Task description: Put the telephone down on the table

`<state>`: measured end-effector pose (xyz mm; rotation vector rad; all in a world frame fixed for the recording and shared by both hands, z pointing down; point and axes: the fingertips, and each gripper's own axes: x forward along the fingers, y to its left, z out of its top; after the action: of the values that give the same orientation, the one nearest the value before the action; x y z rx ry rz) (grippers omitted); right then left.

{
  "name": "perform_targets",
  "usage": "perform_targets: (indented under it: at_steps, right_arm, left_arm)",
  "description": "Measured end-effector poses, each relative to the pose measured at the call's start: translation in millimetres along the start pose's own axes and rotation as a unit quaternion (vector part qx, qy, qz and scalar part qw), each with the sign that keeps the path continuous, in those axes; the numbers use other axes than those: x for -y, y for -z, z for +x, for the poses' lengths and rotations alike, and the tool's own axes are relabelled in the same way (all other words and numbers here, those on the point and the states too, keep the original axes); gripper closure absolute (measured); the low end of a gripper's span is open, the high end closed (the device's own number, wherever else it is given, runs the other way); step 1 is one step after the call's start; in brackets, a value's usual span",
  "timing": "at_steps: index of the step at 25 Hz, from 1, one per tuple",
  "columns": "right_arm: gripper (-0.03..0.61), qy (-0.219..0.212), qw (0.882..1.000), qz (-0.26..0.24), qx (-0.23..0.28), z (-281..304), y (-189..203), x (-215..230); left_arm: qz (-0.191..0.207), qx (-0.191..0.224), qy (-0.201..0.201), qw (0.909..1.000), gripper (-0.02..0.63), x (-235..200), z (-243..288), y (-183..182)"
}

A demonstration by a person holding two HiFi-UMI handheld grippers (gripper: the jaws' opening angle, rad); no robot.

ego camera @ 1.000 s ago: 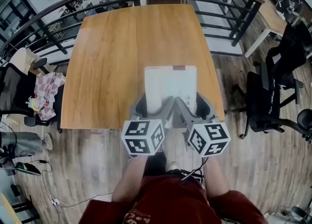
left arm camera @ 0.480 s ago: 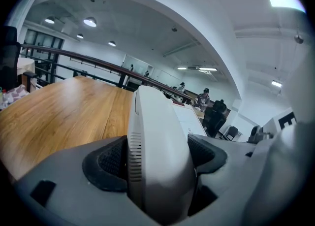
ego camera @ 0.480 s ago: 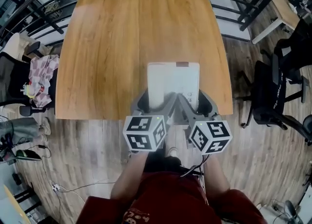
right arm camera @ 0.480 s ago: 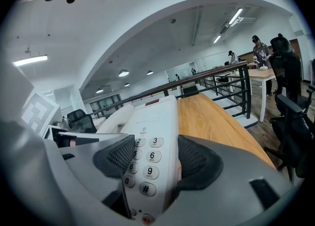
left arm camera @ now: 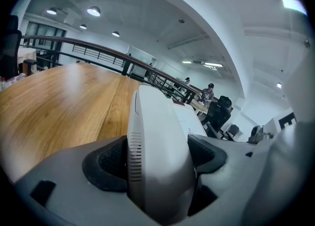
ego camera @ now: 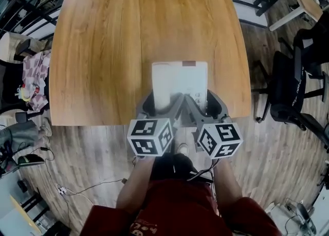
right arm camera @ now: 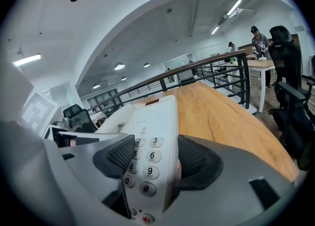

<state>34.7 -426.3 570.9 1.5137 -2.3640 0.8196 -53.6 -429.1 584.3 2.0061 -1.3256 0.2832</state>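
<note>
Wooden desk (ego camera: 103,50), smooth and long-grained, stretches ahead of me. My left gripper (ego camera: 160,107) is clenched on the rounded handset side of the white plastic telephone (ego camera: 180,83), and my right gripper (ego camera: 203,107) clamps its flat keypad side. The telephone sits over the desk's near edge, its long axis running straight out from both jaws toward the far edge. I judge the move is straight down; whether it touches the wood I cannot tell.
</note>
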Motion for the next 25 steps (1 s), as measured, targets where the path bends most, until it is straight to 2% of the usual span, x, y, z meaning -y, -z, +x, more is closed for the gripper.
perform_targets:
  at_steps: [9, 25]
  right_arm:
    - [0.289, -0.001, 1.000, 0.002, -0.021, 27, 26, 21]
    - [0.289, 0.007, 0.999, 0.018, -0.039, 56, 45, 39]
  left_arm:
    - [-0.016, -0.019, -0.007, 0.9997, 0.219, -18, 32, 24]
    - [-0.016, -0.044, -0.003, 0.9989, 0.219, -36, 64, 37]
